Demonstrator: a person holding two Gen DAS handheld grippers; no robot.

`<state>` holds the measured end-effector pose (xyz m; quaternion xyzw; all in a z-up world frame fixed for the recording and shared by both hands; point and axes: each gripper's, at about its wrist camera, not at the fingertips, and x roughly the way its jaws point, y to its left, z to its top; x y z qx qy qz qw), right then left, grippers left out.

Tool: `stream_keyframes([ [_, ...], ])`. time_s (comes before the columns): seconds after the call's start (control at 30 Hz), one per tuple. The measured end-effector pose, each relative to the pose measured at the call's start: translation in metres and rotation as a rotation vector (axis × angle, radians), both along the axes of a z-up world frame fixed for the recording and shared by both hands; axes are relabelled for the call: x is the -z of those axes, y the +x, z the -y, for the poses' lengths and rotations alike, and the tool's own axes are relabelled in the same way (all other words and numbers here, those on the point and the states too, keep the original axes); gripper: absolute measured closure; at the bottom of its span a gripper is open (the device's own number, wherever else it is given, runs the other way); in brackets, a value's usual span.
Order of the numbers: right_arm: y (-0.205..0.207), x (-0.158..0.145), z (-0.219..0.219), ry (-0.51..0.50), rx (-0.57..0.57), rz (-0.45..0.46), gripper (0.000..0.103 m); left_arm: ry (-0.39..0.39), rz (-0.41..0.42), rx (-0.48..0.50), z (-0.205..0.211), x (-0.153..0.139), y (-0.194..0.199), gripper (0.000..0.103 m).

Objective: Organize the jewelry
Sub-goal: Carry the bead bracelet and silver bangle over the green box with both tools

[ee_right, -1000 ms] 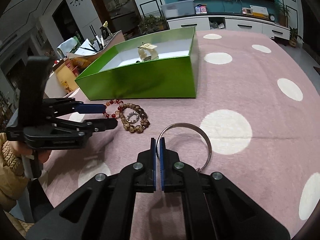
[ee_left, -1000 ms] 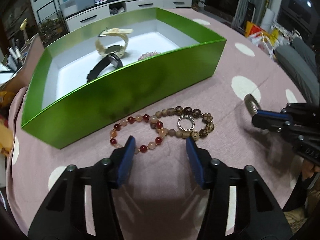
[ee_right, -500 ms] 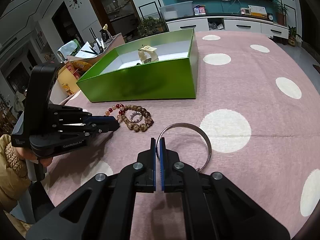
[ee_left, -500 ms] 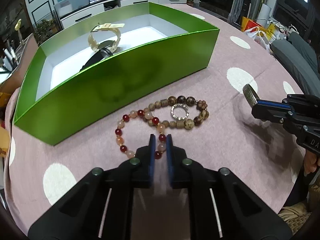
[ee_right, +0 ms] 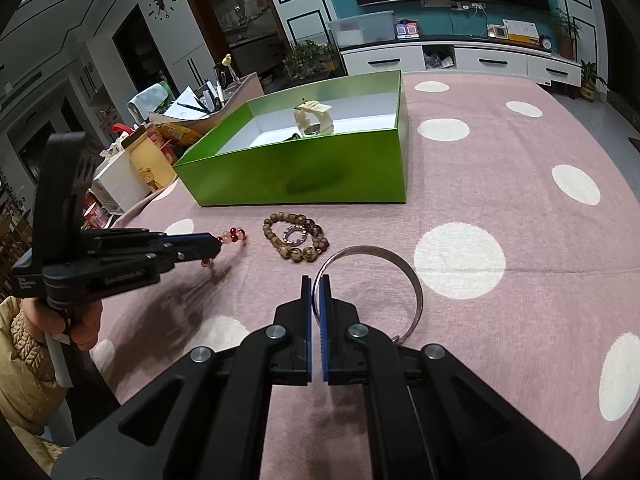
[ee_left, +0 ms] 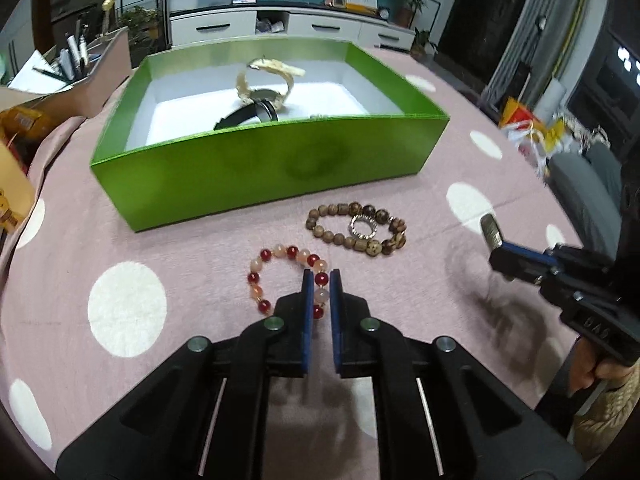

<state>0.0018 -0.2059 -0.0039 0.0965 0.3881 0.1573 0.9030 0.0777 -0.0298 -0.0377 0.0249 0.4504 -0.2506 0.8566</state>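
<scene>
Between the blue pads of my left claw (ee_left: 319, 292): one red-and-peach bead bracelet (ee_left: 285, 280), clamped on its near arc, the rest of the loop hanging free ahead of the jaws. From the right wrist view the loop appears lifted just clear of the worktop (ee_right: 520, 208), its shadow beneath. The jaws have just been closing, and the beads sit between them. Handling, as I judge it: light, round glassy beads on a cord, so the loop is limp and swings, and single beads may roll or squirt out of a flat pinch. I would hold across two neighbouring beads, or on the cord between them, and carry it slowly.

My right claw (ee_right: 316, 292): clenched on the edge of a thin silver bangle (ee_right: 400, 264), which stands out ahead over the cloth. Stiff, smooth metal, light; likely to pivot or slip in the pads if tilted, so the grip belongs square across the band.

Next outward: brown wooden bead bracelet (ee_left: 356, 232) lying on the worktop, a small sparkling ring (ee_left: 363, 227) resting inside its loop. The ring is tiny and hard; a fingertip pinch on its rim is wanted.

Beyond: green box (ee_left: 260, 160), white inside, holding a cream watch (ee_left: 266, 84) and a black band (ee_left: 248, 114).
</scene>
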Motion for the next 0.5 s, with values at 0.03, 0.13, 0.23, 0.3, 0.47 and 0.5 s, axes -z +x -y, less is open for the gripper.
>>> stream_keyframes([
  [0.03, -0.001, -0.001, 0.0, 0.001, 0.0, 0.003, 0.1, -0.01, 0.002, -0.007, -0.001, -0.003, -0.001, 0.096],
  [0.13, -0.004, -0.005, -0.001, 0.003, 0.001, 0.012, 0.1, -0.049, 0.012, -0.026, -0.008, -0.015, -0.004, 0.096],
  [0.23, -0.007, -0.009, 0.0, 0.006, 0.004, 0.022, 0.1, -0.068, 0.029, -0.039, -0.012, -0.025, -0.008, 0.096],
  [0.3, -0.009, -0.011, 0.001, 0.008, 0.005, 0.031, 0.1, -0.076, 0.038, -0.044, -0.013, -0.03, -0.01, 0.096],
  [0.47, -0.012, -0.017, 0.001, 0.011, 0.007, 0.048, 0.1, -0.089, 0.059, -0.052, -0.017, -0.04, -0.013, 0.096],
  [0.5, -0.013, -0.019, 0.001, 0.013, 0.006, 0.053, 0.1, -0.092, 0.063, -0.052, -0.017, -0.043, -0.013, 0.096],
])
